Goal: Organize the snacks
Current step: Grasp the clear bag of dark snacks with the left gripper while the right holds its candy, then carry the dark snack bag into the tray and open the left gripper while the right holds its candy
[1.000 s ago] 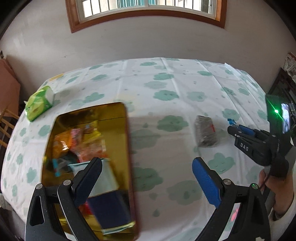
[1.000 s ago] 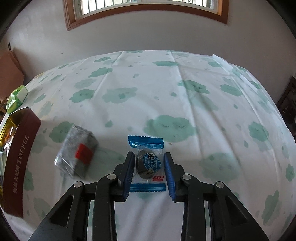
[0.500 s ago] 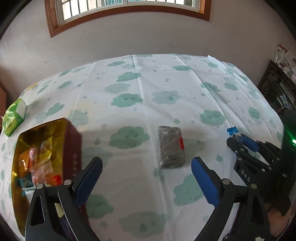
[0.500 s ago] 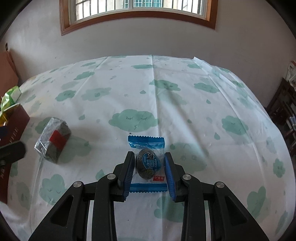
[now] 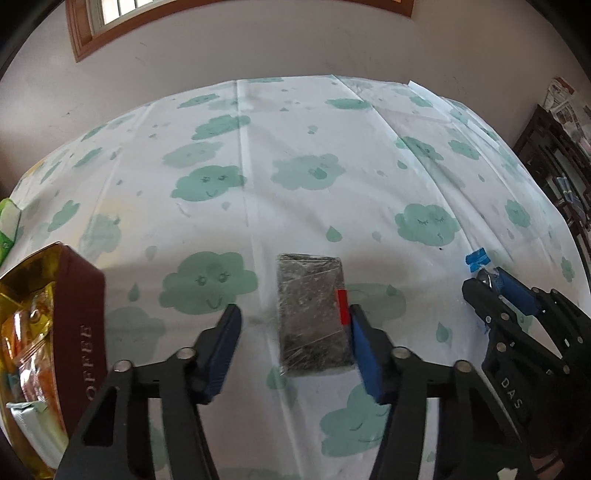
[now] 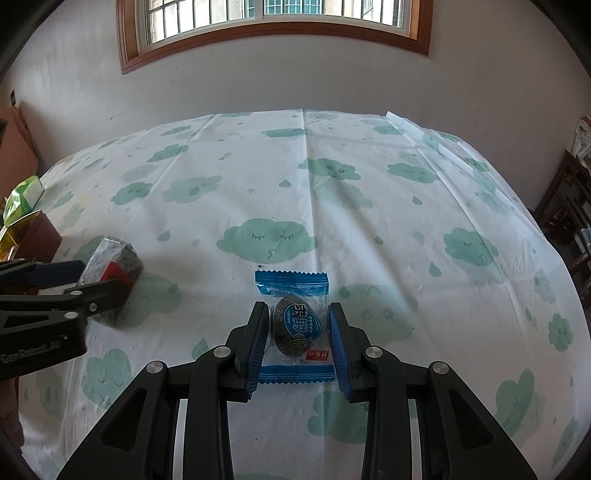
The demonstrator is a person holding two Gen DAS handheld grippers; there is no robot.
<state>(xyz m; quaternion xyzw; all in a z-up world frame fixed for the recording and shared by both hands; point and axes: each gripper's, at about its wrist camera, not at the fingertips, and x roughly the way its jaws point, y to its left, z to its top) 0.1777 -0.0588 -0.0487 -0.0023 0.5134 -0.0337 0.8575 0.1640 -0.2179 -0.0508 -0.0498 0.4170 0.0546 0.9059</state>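
Daylit wood-framed window point(image 6: 273, 22) above a plain white wall point(image 6: 295, 81).

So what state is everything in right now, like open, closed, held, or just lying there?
Left gripper: jaws just closing around the grey packet, left pad not yet touching.
Grey packet: lying flat on the tablecloth.
Right gripper: shut on the blue candy.
Blue candy: sealed, pinched between the pads.
Toffee tin: open, snacks inside.
Green pack: lying beyond the tin.

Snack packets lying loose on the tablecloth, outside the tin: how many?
2. A dark clear-wrapped bar lies between the left gripper's closing jaws; a blue-edged packet is clamped in the right gripper. More sit in the toffee tin, partly hidden.
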